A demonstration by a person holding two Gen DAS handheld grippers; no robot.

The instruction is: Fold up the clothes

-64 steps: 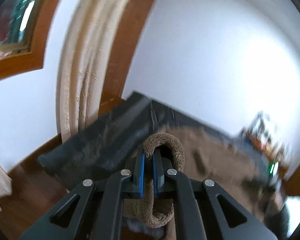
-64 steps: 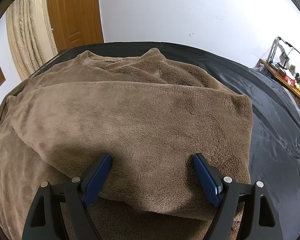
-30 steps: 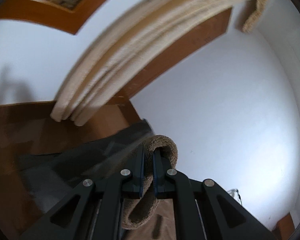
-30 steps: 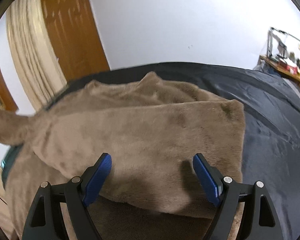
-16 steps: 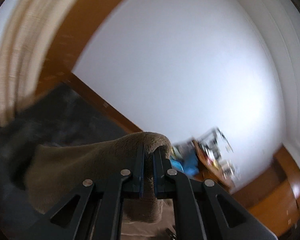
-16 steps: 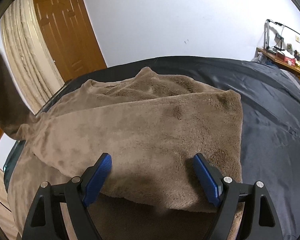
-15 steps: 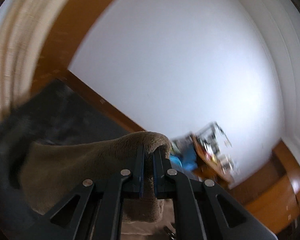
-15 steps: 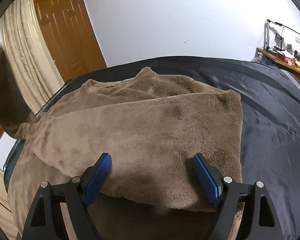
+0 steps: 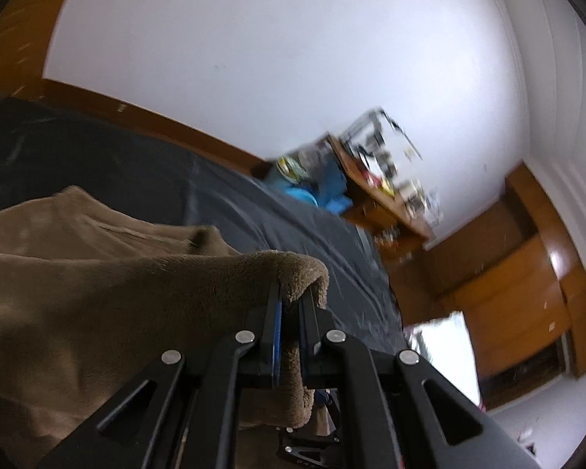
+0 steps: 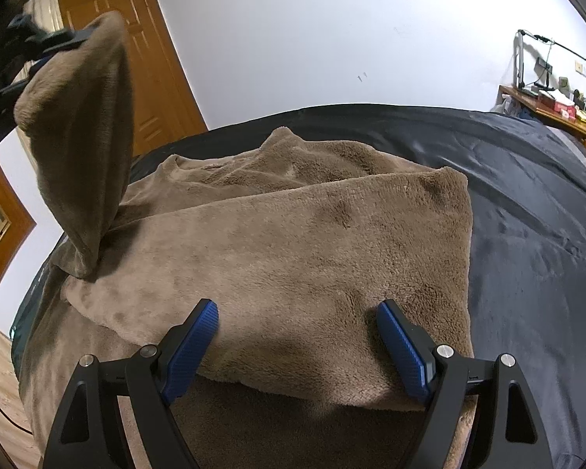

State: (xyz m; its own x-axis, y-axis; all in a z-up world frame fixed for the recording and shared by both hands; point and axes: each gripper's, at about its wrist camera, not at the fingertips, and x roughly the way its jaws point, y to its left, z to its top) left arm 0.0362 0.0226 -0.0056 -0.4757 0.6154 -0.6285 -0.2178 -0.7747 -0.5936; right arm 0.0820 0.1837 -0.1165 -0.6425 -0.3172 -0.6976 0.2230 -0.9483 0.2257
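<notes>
Sleeve (image 10: 78, 125) now higher, in left gripper (image 9: 291, 305)

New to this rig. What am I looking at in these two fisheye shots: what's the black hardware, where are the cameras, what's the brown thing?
There is no robot arm here. A person carries a hand-held gripper in each hand, and a fisheye camera on each one looks forward along its two fingers.

In the left wrist view, the left hand-held gripper is shut on a corner of the brown fleece garment and holds it up in the air. The same lifted flap shows at the upper left of the right wrist view.

In the right wrist view, the right hand-held gripper is open, its blue-padded fingers spread just above the garment, holding nothing. The garment lies partly folded on a bed with a dark sheet. Behind are a wooden door and a cluttered desk.
</notes>
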